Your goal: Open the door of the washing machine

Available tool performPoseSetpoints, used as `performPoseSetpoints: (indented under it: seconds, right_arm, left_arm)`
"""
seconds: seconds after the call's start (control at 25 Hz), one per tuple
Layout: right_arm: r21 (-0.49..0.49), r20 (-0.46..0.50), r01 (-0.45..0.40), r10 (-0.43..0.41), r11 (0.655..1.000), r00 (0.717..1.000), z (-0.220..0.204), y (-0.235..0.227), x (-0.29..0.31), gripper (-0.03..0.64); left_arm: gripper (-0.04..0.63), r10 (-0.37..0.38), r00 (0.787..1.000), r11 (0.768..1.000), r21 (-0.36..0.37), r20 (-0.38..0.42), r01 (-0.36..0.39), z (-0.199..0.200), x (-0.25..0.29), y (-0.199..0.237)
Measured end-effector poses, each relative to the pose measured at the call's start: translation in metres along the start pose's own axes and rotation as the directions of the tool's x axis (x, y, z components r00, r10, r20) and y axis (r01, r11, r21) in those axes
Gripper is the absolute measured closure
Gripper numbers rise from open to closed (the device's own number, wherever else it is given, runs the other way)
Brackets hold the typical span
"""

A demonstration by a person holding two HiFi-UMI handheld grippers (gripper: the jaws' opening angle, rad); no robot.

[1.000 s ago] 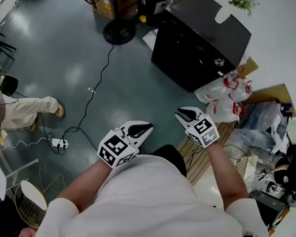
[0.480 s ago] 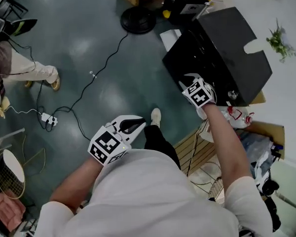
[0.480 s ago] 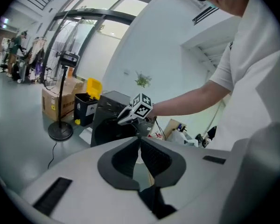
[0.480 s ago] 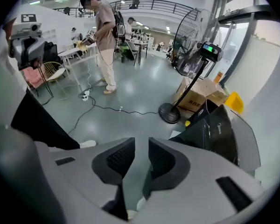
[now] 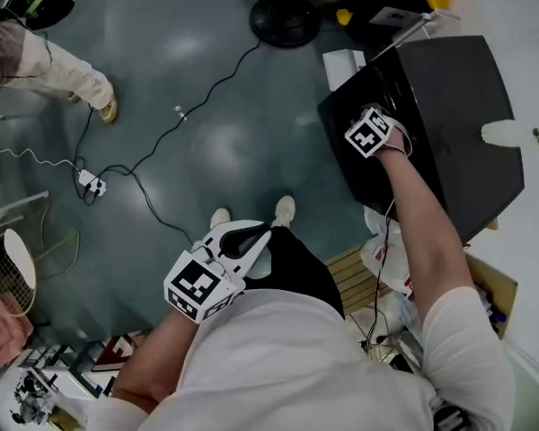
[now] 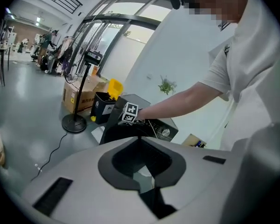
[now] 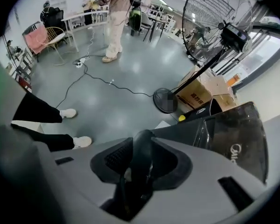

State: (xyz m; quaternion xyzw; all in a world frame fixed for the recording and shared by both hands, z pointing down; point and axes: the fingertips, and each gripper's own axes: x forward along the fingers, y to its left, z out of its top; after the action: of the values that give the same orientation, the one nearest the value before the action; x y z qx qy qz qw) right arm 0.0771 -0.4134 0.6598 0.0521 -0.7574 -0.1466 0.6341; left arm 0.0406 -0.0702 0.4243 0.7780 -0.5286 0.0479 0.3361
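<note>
The washing machine door (image 5: 449,106) is unopened; our right claw (image 7: 141,141), just spread wide, straddles its dark edge (image 7: 140,167); our left claw (image 5: 253,235) is closed, empty.

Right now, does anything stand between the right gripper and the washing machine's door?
Nothing visible does. The right gripper hangs at the upper front edge of the washing machine, pointing down, with no object between them. Its jaws have just been opening, and I can make out nothing held between them.

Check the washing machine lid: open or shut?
Shut. In the head view the lid lies flat across the top of the washing machine, with no gap showing.
</note>
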Motion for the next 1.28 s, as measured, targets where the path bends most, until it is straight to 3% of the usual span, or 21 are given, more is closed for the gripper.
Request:
performPoseSetpoints:
  seconds: [0.28,0.6,0.88,1.28]
  right_arm:
    - [-0.136,-0.126,0.009,-0.026,0.991,0.992,0.002,-0.025,0.069,0.474]
    - [-0.239,-0.328,0.018,-0.098,0.971,0.940,-0.017,-0.026,0.111,0.493]
    - [-0.180,-0.388,-0.006,-0.066,0.984,0.919,-0.020,-0.024,0.122,0.511]
    - [-0.031,-0.317,-0.066,0.053,0.997,0.947,-0.011,-0.012,0.119,0.534]
  left_arm:
    - [0.575,0.049,0.999,0.997,-0.059,-0.014,-0.050,-0.008,0.029,0.010]
    - [0.575,0.056,0.996,0.996,-0.068,-0.062,-0.060,-0.016,0.043,0.020]
    - [0.575,0.039,0.996,0.997,-0.063,-0.080,-0.044,-0.017,0.047,0.024]
    - [0.575,0.024,0.997,0.998,-0.062,-0.079,-0.029,-0.020,0.037,0.033]
